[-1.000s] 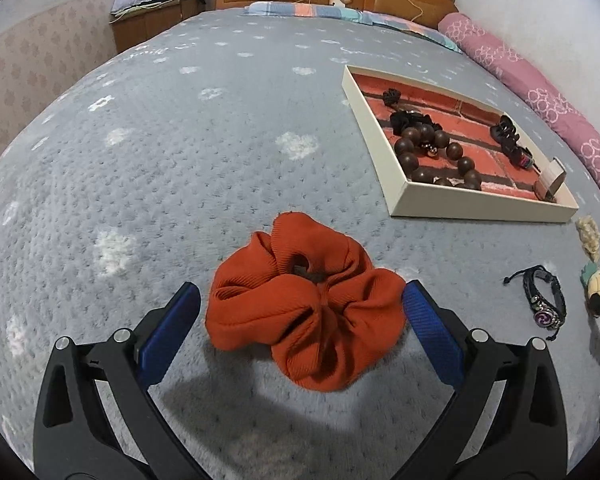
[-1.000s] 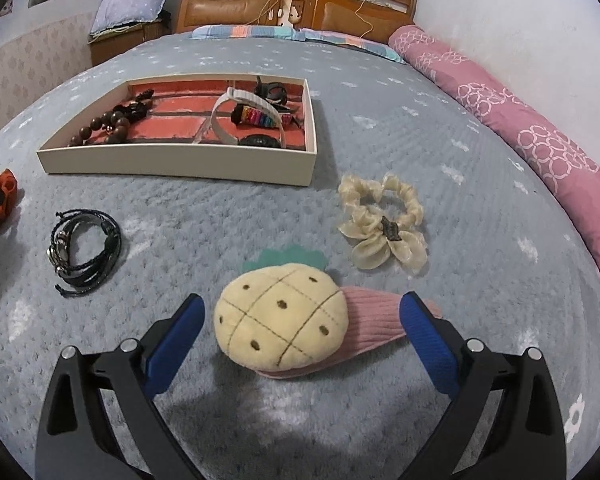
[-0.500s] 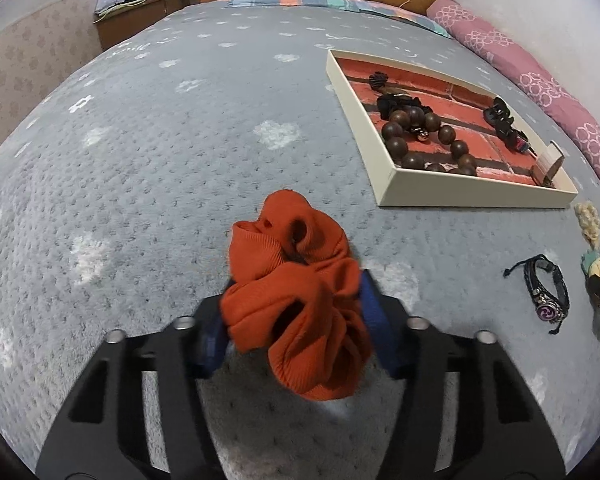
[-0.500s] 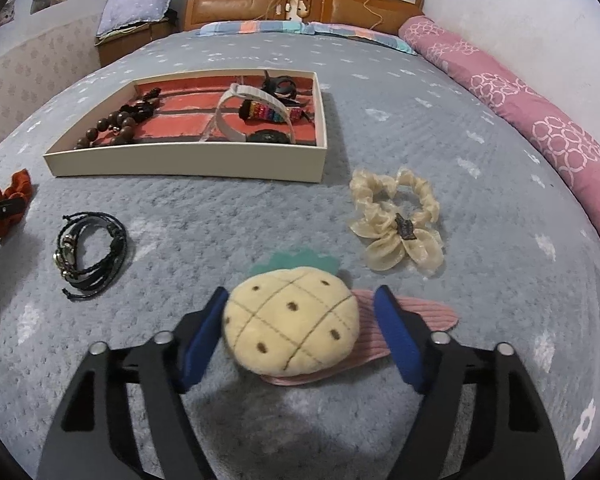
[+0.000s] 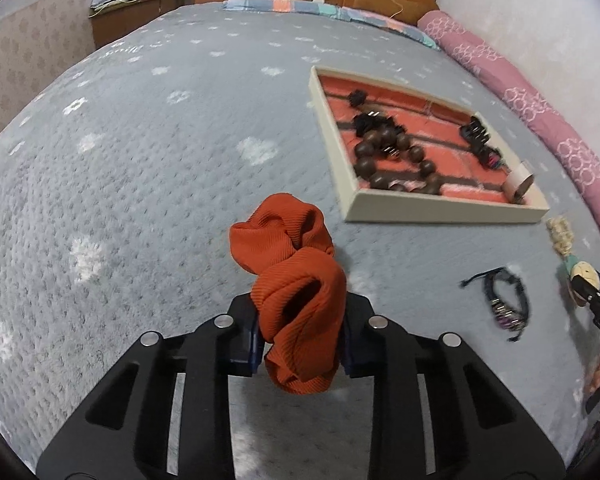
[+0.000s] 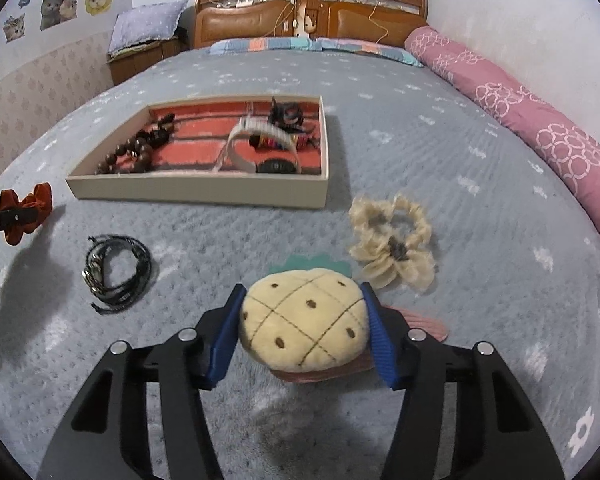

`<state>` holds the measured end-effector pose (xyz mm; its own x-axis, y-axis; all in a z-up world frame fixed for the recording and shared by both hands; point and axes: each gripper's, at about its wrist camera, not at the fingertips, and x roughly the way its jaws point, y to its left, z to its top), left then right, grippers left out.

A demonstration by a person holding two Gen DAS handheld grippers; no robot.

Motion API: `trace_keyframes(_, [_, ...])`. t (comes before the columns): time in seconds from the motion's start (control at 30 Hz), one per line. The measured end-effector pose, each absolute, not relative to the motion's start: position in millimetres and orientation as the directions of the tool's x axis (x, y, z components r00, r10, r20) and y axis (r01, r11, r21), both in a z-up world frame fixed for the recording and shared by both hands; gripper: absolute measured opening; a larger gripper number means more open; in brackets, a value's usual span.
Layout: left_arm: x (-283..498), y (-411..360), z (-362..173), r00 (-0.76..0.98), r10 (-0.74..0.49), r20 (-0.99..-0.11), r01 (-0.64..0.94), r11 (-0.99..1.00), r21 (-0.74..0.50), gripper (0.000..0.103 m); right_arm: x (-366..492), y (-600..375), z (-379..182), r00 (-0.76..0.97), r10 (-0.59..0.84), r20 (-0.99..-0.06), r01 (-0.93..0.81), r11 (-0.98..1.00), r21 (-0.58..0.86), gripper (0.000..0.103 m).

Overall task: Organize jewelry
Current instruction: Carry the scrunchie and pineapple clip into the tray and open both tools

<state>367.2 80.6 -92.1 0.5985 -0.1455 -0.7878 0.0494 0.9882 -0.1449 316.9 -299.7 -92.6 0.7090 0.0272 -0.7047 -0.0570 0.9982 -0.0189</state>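
Note:
My left gripper (image 5: pixel 300 340) is shut on an orange scrunchie (image 5: pixel 296 280) and holds it above the grey bedspread. It also shows at the left of the right wrist view (image 6: pixel 24 212). My right gripper (image 6: pixel 302 334) is shut on a plush pineapple hair clip (image 6: pixel 304 326) with a pink clip base, lifted a little off the bed. A cream tray with a red lining (image 5: pixel 440 212) (image 6: pixel 196 192) lies ahead and holds a wooden bead bracelet (image 5: pixel 392 160), a white band (image 6: pixel 256 140) and dark hair ties.
A black cord bracelet (image 6: pixel 118 268) (image 5: pixel 504 300) lies on the bedspread between the grippers. A cream bow scrunchie (image 6: pixel 392 240) lies right of the tray. A pink bolster (image 6: pixel 520 120) runs along the right wall. A wooden headboard (image 6: pixel 312 16) stands at the far end.
Both grippers closed from wide open, the left on the orange scrunchie and the right on the pineapple clip. Both items have been lifted a little off the bedspread.

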Motion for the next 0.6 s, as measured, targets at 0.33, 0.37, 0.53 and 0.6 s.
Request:
trace_keyframes(0.33, [405.4, 36.8, -31.6, 0.649, -0.224, -0.727, 0.134, 0.974, -0.181, 0.027, 367.2, -297.4, -20.7, 0.783, 0.083, -0.616, -0.087, 0.996, 0.024, 0.056])
trace_keyframes(0.37, [412.8, 30.2, -25.0, 0.653, -0.237, -0.719, 0.146, 0.971, -0.188, 0.027, 373.3, -293.8, -17.5, 0.786, 0.086, -0.612, -0.092, 0.996, 0.021, 0.056])
trace_keyframes(0.53, [454.7, 1.0, -12.3, 0.653, -0.262, -0.71, 0.177, 0.965, -0.193, 0.027, 421.4, -268.6, -8.1, 0.8, 0.109, -0.59, -0.13, 0.991, 0.008, 0.056])
trace_keyframes(0.6, [476.1, -10.3, -14.7, 0.65, -0.247, -0.719, 0.177, 0.969, -0.173, 0.027, 444.3, -259.9, -10.9, 0.796, 0.126, -0.593, -0.14, 0.99, 0.023, 0.056])
